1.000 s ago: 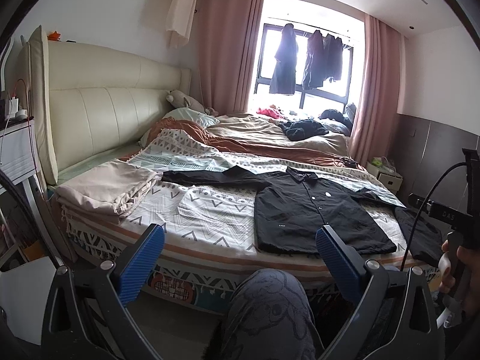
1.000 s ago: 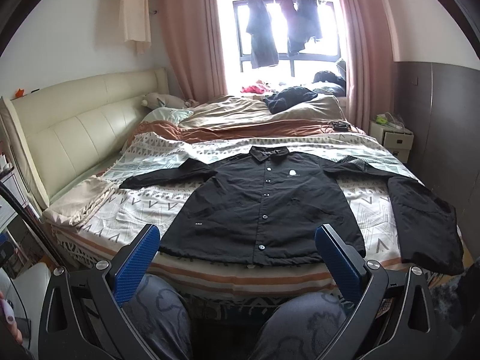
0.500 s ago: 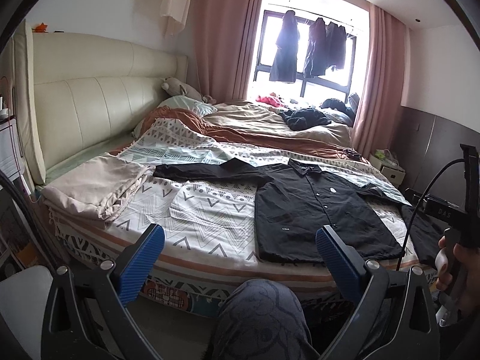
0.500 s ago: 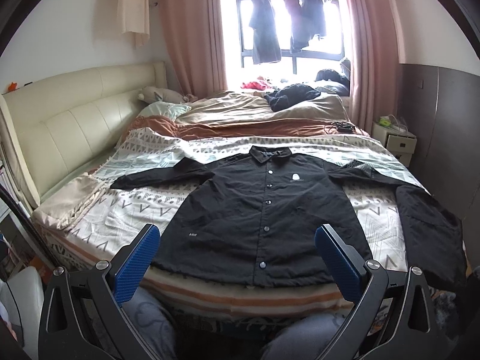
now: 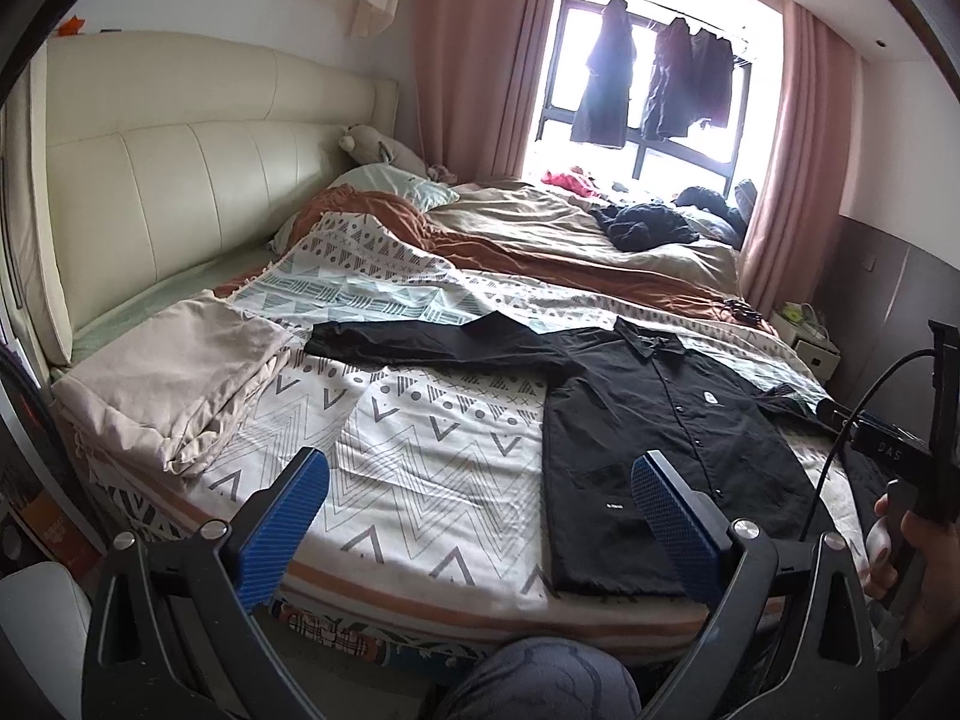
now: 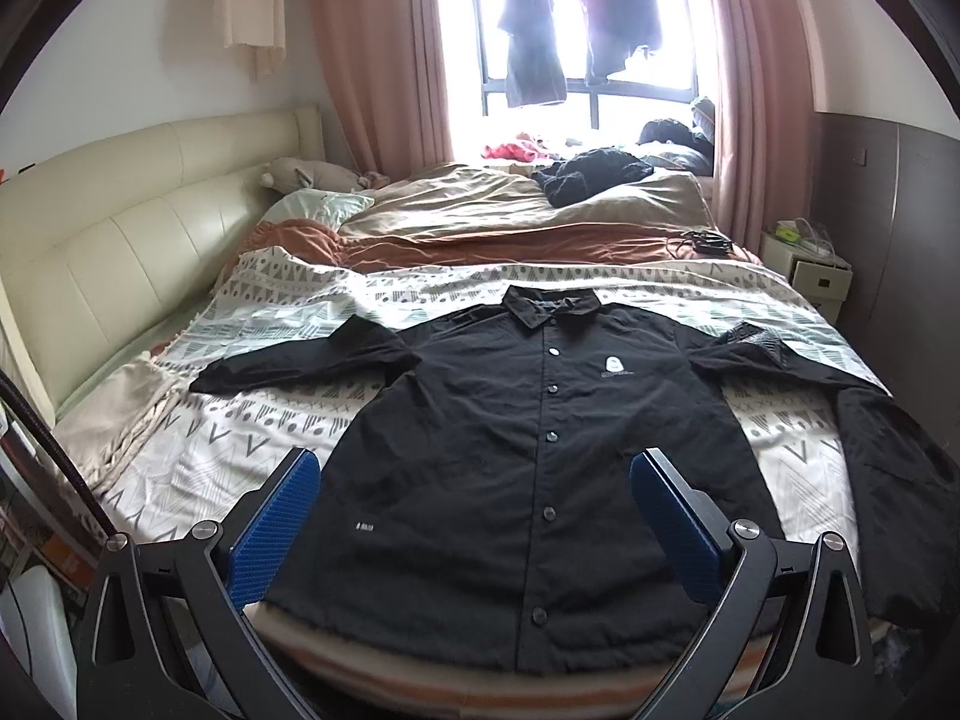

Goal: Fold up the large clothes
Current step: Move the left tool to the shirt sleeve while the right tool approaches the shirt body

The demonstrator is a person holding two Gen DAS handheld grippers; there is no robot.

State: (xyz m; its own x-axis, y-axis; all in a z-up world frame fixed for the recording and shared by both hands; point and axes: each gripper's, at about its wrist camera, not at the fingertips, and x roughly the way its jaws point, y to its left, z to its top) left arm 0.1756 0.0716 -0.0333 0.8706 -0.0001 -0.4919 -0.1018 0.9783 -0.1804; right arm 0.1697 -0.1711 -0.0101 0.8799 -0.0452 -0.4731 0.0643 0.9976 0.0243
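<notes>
A black long-sleeved button shirt lies flat, front up, on the patterned bedspread, collar away from me, both sleeves spread out. The right sleeve hangs over the bed's right edge. In the left wrist view the shirt lies to the right. My left gripper is open and empty above the bedspread, left of the shirt's hem. My right gripper is open and empty, just above the shirt's lower half.
A folded beige cloth lies at the bed's left end by the cream headboard. Rumpled duvets and a dark garment lie farther back. A nightstand stands at the right. My knee is at the bed's near edge.
Both grippers have moved forward and closer to the bed. The shirt now fills more of the right wrist view. Both stay open.
</notes>
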